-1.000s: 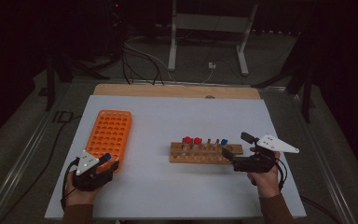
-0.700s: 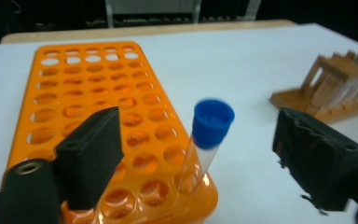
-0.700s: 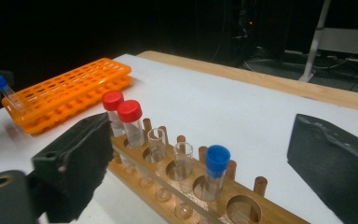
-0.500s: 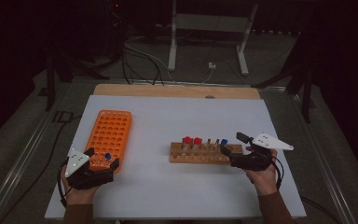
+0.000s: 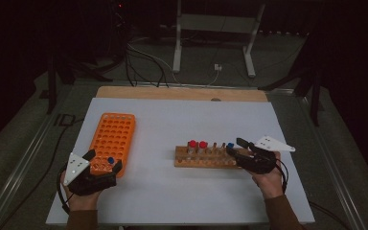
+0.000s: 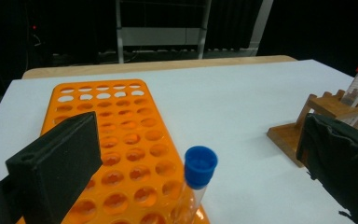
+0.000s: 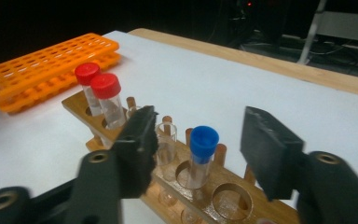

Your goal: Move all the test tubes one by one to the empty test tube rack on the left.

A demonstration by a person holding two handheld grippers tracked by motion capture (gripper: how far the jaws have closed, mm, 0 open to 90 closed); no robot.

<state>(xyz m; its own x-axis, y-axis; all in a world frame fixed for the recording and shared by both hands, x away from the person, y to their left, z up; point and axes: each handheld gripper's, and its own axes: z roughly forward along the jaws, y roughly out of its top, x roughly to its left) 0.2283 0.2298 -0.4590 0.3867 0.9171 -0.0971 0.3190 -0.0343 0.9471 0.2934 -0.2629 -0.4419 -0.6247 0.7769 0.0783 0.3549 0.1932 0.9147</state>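
Observation:
An orange tube rack (image 5: pixel 111 129) lies at the left, with a blue-capped tube (image 6: pixel 198 175) standing in its near row. My left gripper (image 5: pixel 103 162) is open; its jaws have just been opening and stand wide on either side of that tube, not touching it. A wooden rack (image 5: pixel 203 162) at the right holds two red-capped tubes (image 7: pixel 103 95), an uncapped tube (image 7: pixel 166 140) and a blue-capped tube (image 7: pixel 201 158). My right gripper (image 7: pixel 205 135) has just been closing around this blue-capped tube. A gap remains between each pad and the cap.
The white table top (image 5: pixel 172 120) has a wooden strip (image 5: pixel 182 92) along its far edge. Behind it are a metal stand (image 5: pixel 215 24) and cables on a dark floor. Bare white surface lies between the two racks and in front of them.
The left jaws have spread apart, leaving the blue-capped tube in the orange rack. The right jaws have narrowed around the blue-capped tube in the wooden rack. Both hands stayed nearly in place.

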